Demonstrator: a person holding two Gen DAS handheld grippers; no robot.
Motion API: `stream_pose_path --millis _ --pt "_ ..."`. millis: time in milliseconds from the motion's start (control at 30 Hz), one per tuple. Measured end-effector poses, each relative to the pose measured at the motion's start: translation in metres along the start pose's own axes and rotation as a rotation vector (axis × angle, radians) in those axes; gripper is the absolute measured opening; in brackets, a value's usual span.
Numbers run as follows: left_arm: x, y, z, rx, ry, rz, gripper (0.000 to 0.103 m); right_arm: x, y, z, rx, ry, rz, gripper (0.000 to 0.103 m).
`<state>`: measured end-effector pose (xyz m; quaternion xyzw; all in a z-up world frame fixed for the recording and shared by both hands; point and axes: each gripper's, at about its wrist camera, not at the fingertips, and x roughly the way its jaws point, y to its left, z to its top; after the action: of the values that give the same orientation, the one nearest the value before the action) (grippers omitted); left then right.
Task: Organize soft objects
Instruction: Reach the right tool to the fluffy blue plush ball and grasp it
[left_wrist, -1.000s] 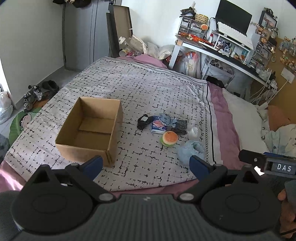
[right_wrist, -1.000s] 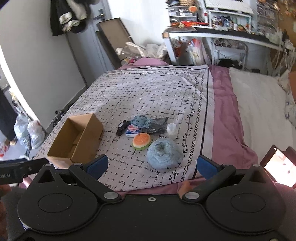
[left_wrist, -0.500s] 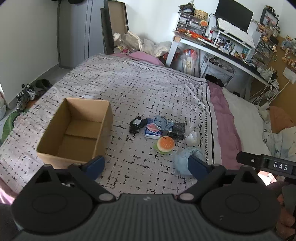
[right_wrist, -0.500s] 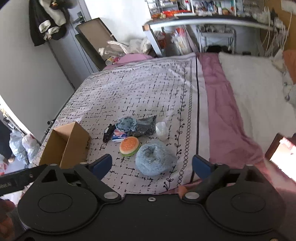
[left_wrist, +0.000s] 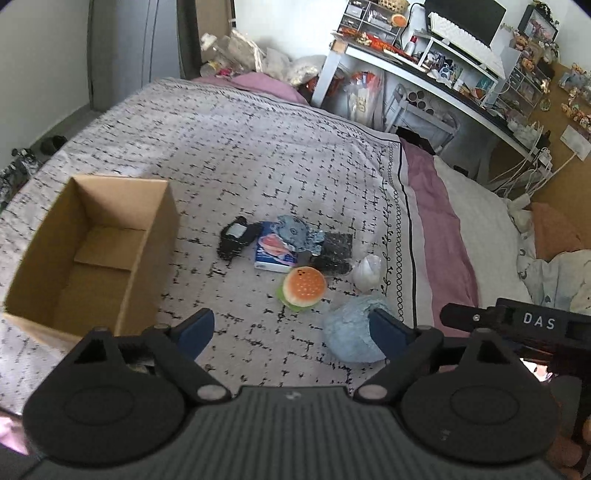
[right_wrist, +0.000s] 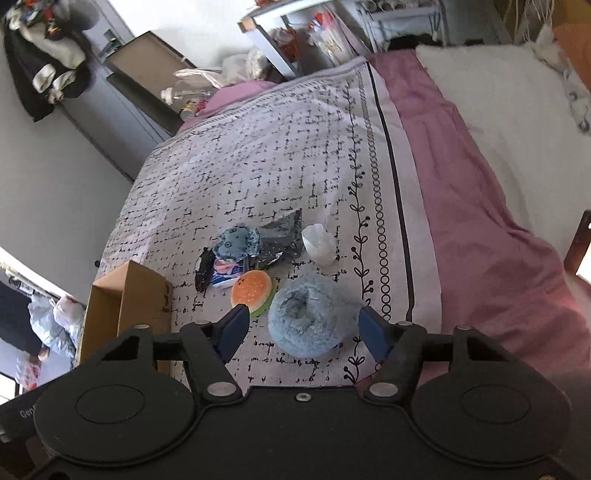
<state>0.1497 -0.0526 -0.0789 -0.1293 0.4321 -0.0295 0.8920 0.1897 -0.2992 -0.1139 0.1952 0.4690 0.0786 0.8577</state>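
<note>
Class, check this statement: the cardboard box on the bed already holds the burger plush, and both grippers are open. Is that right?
Not quite. The left wrist view shows the cardboard box empty; the burger plush lies on the bed outside it. Both grippers are open.

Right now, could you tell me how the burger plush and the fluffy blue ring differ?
The burger plush is orange with a green rim, smooth and solid; the fluffy blue ring is pale blue, shaggy and hollow-centred. The ring looks larger and lies nearer the open right gripper. Both rest side by side on the bedspread, outside the cardboard box.
</note>
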Motion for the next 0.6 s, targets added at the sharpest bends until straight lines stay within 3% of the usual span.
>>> stream_pose_path --millis 200,600 --pt "0.029 -0.004 0.005 -0.021 0.037 -0.046 0.086 0.024 -0.015 0.006 0.097 0.057 0.031 0.057" --pt "0.087 -0.008 0.005 -0.068 0.141 -0.116 0.067 0.064 -0.035 0.013 0.218 0.134 0.045 0.048"
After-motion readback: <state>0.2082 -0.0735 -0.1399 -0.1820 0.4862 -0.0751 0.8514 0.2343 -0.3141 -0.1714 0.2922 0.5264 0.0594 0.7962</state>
